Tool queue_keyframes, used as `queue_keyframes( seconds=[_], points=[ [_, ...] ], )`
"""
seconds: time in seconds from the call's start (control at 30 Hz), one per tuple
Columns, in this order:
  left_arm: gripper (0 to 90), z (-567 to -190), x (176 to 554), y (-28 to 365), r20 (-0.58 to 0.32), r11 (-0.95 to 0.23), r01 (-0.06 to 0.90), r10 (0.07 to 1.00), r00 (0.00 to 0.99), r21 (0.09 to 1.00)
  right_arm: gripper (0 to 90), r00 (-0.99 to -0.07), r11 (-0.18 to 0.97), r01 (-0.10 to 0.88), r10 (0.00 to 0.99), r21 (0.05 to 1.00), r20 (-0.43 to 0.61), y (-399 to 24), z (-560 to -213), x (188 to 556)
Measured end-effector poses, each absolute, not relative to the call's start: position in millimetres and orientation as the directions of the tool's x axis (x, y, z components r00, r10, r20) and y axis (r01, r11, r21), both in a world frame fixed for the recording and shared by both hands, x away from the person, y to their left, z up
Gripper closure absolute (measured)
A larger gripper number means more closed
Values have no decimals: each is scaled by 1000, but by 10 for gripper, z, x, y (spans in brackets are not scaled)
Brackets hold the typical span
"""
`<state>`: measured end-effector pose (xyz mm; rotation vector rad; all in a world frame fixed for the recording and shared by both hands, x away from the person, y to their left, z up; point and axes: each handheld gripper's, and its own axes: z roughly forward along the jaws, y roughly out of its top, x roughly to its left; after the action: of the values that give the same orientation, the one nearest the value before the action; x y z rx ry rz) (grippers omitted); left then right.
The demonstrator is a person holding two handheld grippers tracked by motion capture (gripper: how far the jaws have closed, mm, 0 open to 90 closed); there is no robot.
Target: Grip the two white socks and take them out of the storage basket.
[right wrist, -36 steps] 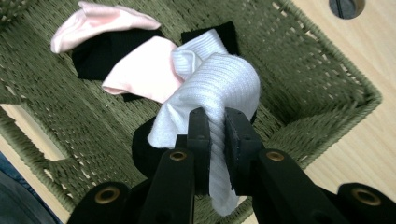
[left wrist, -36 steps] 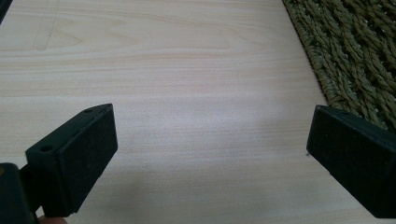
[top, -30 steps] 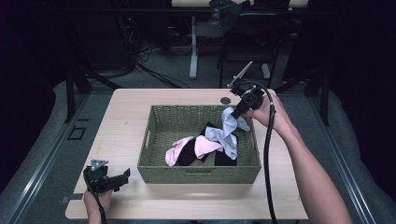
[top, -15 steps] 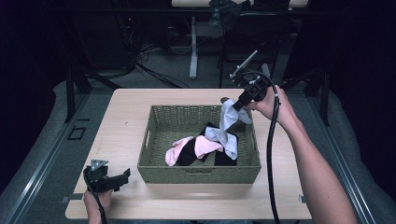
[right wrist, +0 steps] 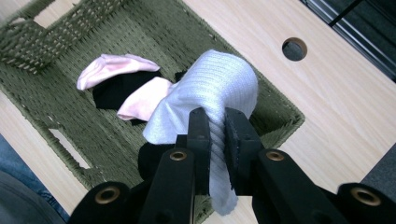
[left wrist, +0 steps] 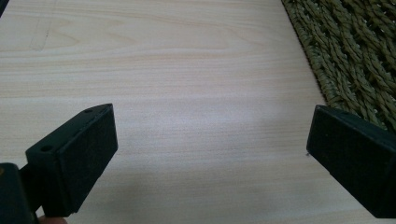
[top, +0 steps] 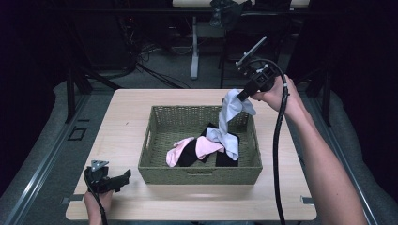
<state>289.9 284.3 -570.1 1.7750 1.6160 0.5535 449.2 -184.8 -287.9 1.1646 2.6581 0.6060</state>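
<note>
Socks being taken out of a basket (top: 199, 174) on the tabletop (top: 126, 126), by the look of it, and only just begun. Right gripper (right wrist: 215, 122) clamped on a white sock (right wrist: 219, 88), held up above the basket's far right corner, with the sock's lower end trailing down onto the pile inside. Seen from the high view as the same white sock (top: 231, 108) hanging from the right gripper (top: 240, 96), not yet clear of the rim. Left in the basket: a pink sock (top: 179, 151), a second pink one (top: 208, 146) and dark socks (top: 227, 157) beneath, bunched toward the right half of the basket floor. Nothing laid out on the tabletop so far, so no sock counted as done. Left gripper (top: 123, 178) resting low at the near left corner of the tabletop, just beside the basket's front left corner, jaws wide apart and holding nothing; bare wood between them in the left gripper view, with the woven basket wall (left wrist: 345, 51) off to one side. Probably to come: lifting the white sock free, setting it down outside, then the same for the pink and dark ones, perhaps with pairing. Most of the work judged as remaining.
</note>
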Motion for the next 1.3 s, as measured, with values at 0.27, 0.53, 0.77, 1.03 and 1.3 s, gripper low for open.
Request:
queue_keyframes(
  seconds=[0.27, 0.53, 0.77, 1.03, 1.3],
  points=[
    [17, -5706, 2900, 2829, -125, -9, 691, 982, 143, 723, 819, -664, 592, 666, 747, 454, 0, -1919, -2736, 4460],
    [17, -5709, 2905, 2825, -128, -7, 691, 981, 143, 723, 822, -657, 581, 661, 754, 475, -8, -1983, -2604, 4438],
    [17, -5708, 2906, 2823, -128, -6, 690, 981, 143, 724, 822, -634, 555, 666, 773, 498, -13, -2129, -2474, 4399],
    [17, -5702, 2908, 2823, -122, -16, 697, 981, 149, 717, 822, -599, 522, 676, 800, 520, -24, -2371, -2351, 4321],
    [17, -5700, 2911, 2822, -122, -19, 700, 981, 152, 714, 822, -560, 494, 691, 827, 528, -40, -2624, -2284, 4252]
  ],
)
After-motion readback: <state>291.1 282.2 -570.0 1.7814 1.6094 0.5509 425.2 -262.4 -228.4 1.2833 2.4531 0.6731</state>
